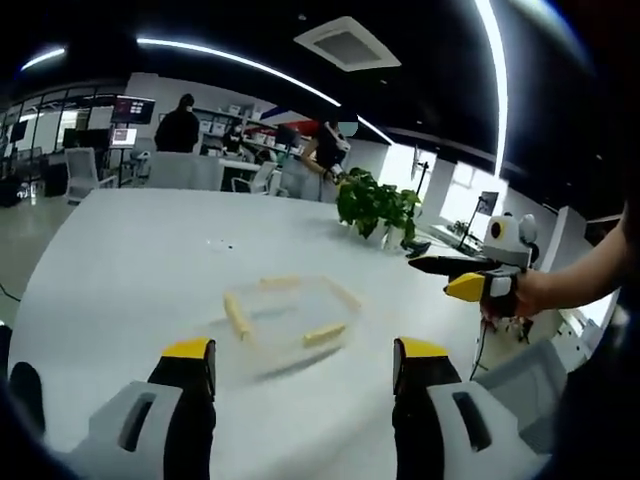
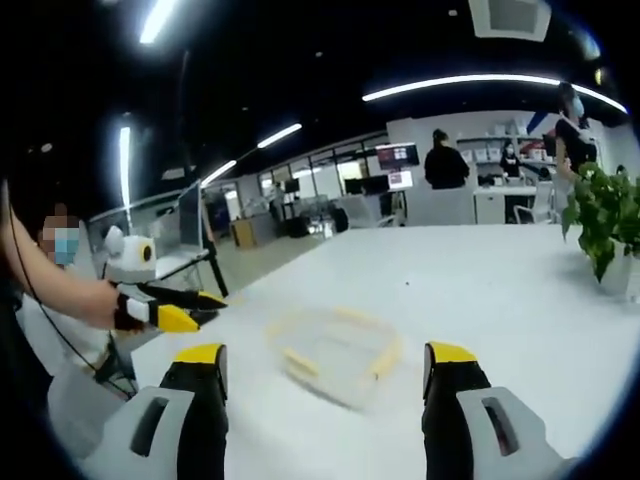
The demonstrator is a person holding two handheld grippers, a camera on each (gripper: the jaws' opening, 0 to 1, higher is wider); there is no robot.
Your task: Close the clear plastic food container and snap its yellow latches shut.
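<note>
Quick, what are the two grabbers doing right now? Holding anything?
Left gripper: open, holding nothing.
Right gripper: open, holding nothing.
Clear plastic food container with yellow latches sits untouched.

The container (image 1: pixel 290 318) is clear smooth plastic with matt yellow latches (image 1: pixel 237 316). The table (image 1: pixel 130 260) is white, smooth, slightly glossy. The plant (image 1: pixel 378 205) has shiny leaves.
</note>
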